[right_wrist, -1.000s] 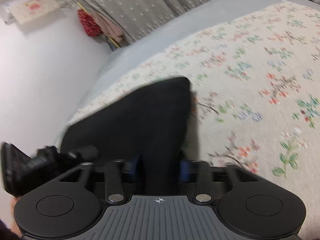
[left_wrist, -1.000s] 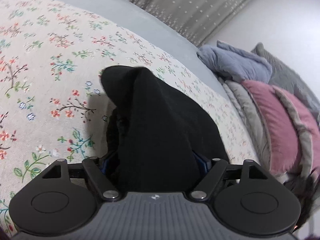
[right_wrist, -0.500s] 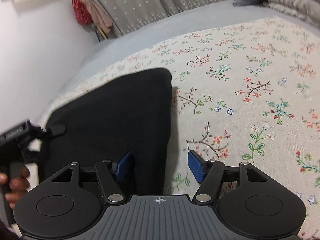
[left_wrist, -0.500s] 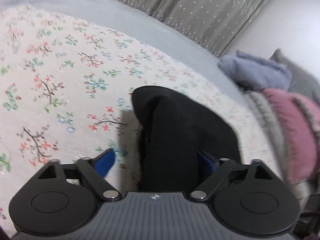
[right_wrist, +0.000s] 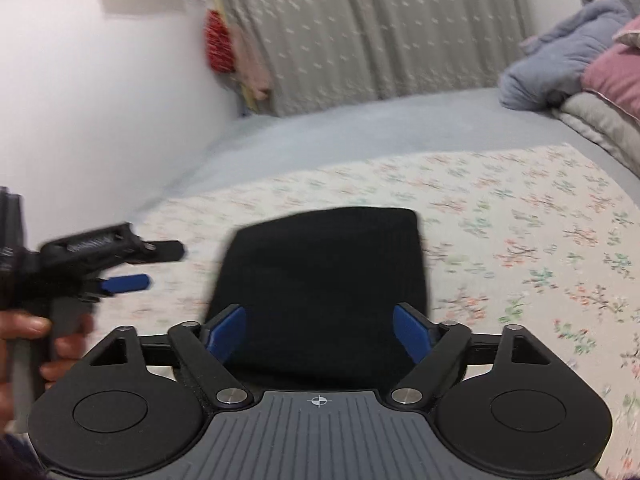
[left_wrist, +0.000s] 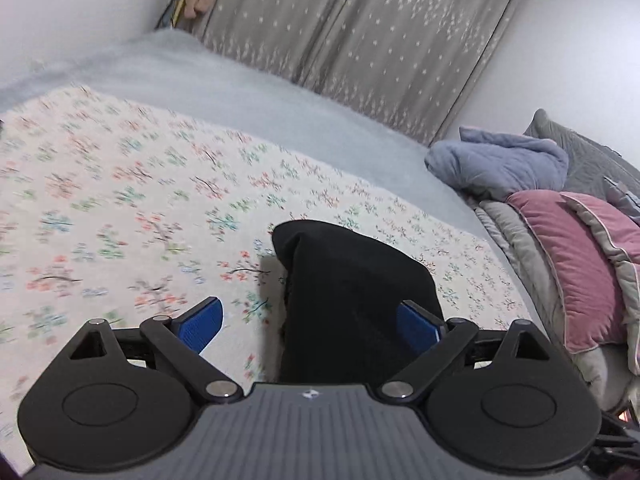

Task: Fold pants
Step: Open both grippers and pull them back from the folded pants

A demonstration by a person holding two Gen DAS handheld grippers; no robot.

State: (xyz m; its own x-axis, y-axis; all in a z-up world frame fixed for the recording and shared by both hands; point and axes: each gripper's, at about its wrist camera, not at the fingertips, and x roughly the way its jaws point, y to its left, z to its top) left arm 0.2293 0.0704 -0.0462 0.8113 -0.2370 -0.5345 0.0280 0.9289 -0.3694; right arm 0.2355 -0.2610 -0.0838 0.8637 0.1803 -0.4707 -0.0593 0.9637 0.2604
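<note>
pants: black pants, folded to a compact rounded-corner rectangle; matte soft knit, no visible creases
pants place: lying flat on floral sheet, toward its near edge
pants axis: in right view wider than deep, long side across the frame; in left view seen end-on, running away from camera; waist or hem end cannot tell
sheet: cream fabric, small red/green/blue flower sprigs, flat, blurred
bed: plain grey-blue cover around the sheet
left claw: left claw wide, blue pads clear of cloth, holds nothing; its jaws have just been opening
right claw: right claw wide, jaws just been opening, pants seen between pads but not pinched
hand: person's hand on left grip handle
far: grey dotted curtain; pink pillow, lumpy blue blanket
</note>
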